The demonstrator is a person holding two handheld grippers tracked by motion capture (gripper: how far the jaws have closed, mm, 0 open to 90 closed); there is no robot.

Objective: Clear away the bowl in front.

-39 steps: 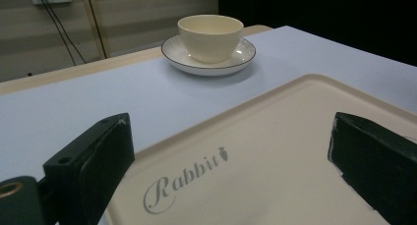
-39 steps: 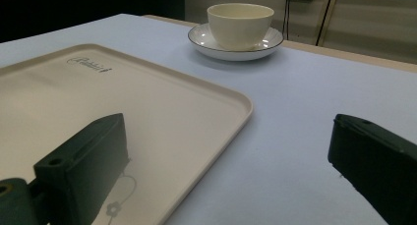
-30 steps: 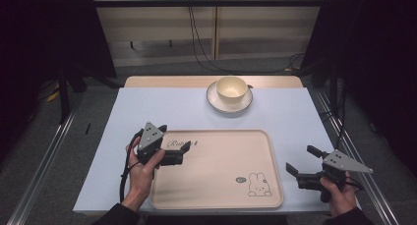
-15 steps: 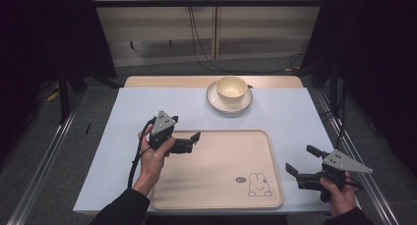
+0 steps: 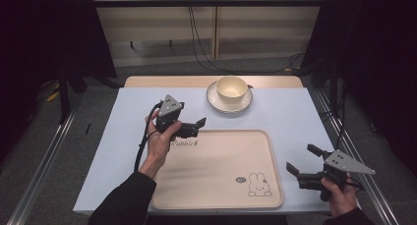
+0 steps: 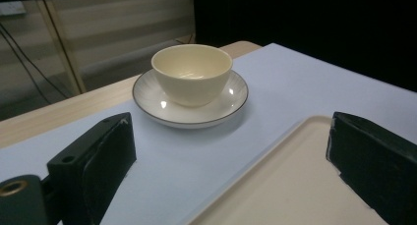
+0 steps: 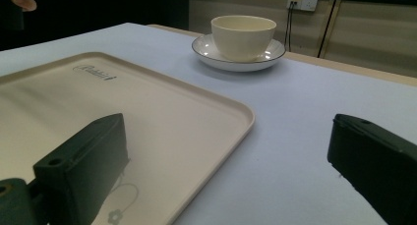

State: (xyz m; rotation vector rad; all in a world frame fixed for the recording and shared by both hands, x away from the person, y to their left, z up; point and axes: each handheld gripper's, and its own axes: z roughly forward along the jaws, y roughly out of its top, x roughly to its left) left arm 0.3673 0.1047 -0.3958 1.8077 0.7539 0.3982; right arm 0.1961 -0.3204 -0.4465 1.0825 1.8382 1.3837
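Note:
A cream cup stands on a white saucer at the far middle of the table. Nearer lies an empty beige tray with a rabbit print. My left gripper is held open above the tray's far left corner, pointing toward the cup, with nothing between its jaws. In the left gripper view the cup and saucer lie ahead of the open left gripper. My right gripper rests open by the tray's right edge. In the right gripper view the right gripper spans the tray's edge, with the cup farther off.
A pale blue mat covers the table, with a wooden strip along the far edge. Metal rails run along both sides of the table. Cables hang behind the far edge.
My left gripper has lifted from the tray's left edge and moved forward and right toward the cup. The right gripper has stayed put.

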